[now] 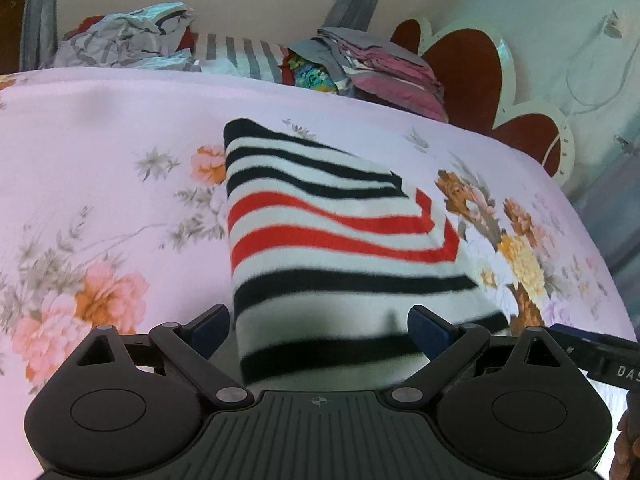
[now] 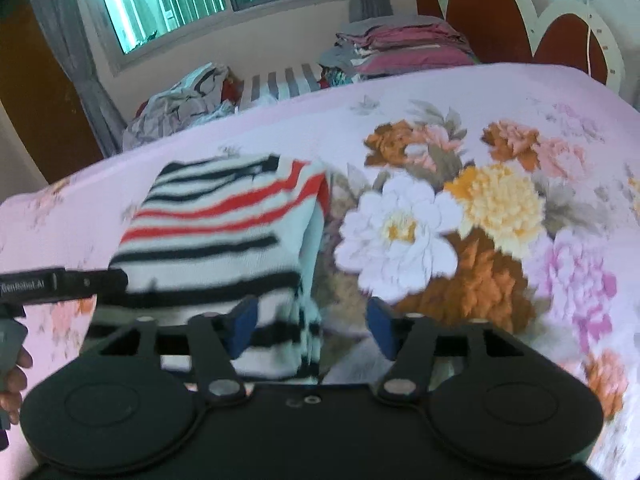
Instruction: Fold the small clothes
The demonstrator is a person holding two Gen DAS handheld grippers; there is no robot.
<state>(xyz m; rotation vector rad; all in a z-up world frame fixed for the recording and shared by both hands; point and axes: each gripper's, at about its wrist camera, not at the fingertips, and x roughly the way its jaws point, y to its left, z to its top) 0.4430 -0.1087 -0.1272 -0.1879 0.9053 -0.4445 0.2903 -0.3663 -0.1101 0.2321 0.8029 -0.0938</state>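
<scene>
Bed: a broad, gently domed surface under a smooth pale pink sheet printed with large peonies in orange, white, yellow and mauve; its far edge curves off in both wrist views.
Headboard: scalloped white frame with rust-brown inset panels, glossy and hard; cut off at the right.
Window: pale frame with teal light behind it, grey curtains at both sides; nothing outside can be made out.
Loose laundry: a crumpled grey-and-white heap on the far side of the bed, the pieces not separable.
Folded stack: flat layers of pink, maroon and grey cloth near the headboard, partly hidden by the bed's rise.
Striped garment: a soft, fuzzy knit with black and red bands on white, folded to a rough rectangle, lying on the sheet just ahead of both grippers; its near end is hidden behind their bodies, and blur softens its edges.
Left gripper: matte black ribbed housing, blue pads; jaws spread wide and released, with the knit's near end between them and neither pad pressing it.
Right gripper: same build, jaws apart and released; the folded right edge of the knit lies between them, untouched as far as the blur allows.
Hand: only fingertips show at the frame's left edge.
</scene>
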